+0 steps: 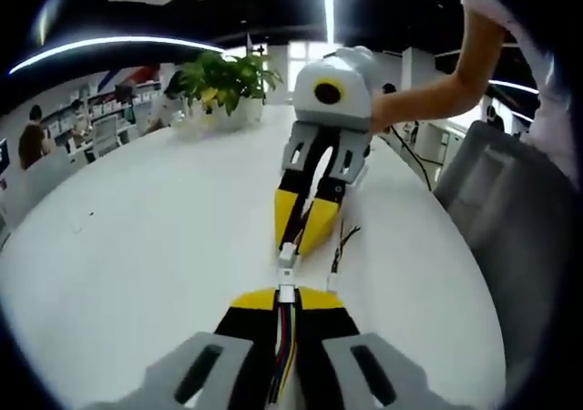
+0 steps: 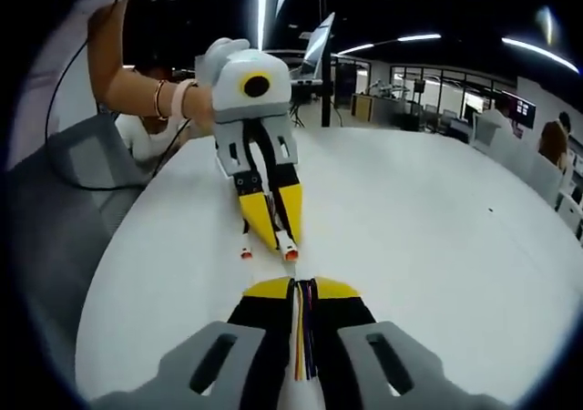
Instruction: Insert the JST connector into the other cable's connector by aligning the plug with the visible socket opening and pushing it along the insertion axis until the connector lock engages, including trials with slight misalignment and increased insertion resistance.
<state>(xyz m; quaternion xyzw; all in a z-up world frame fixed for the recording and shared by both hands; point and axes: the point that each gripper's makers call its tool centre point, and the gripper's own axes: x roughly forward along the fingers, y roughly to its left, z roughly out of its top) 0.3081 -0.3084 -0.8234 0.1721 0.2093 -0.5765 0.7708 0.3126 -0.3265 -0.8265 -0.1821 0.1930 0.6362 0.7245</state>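
Observation:
In the left gripper view my left gripper (image 1: pixel 287 299) is shut on a bundle of coloured wires (image 1: pixel 284 355), and its white connector (image 1: pixel 287 291) sticks out past the yellow tips. Facing it, my right gripper (image 1: pixel 303 241) is shut on the other cable, whose white connector (image 1: pixel 288 257) lies in line with mine and very close. I cannot tell whether the two are mated. In the right gripper view my right gripper (image 2: pixel 301 287) pinches coloured wires (image 2: pixel 302 337). The left gripper (image 2: pixel 276 237) points at it, with an orange-tipped connector (image 2: pixel 291 253) at its tips.
Both grippers hover low over a white round table (image 1: pixel 137 246). A loose black-wired branch (image 1: pixel 342 243) ends beside the connectors, seen as a loose end (image 2: pixel 246 253). A potted plant (image 1: pixel 228 80) stands at the far edge. A grey chair (image 1: pixel 510 200) is alongside.

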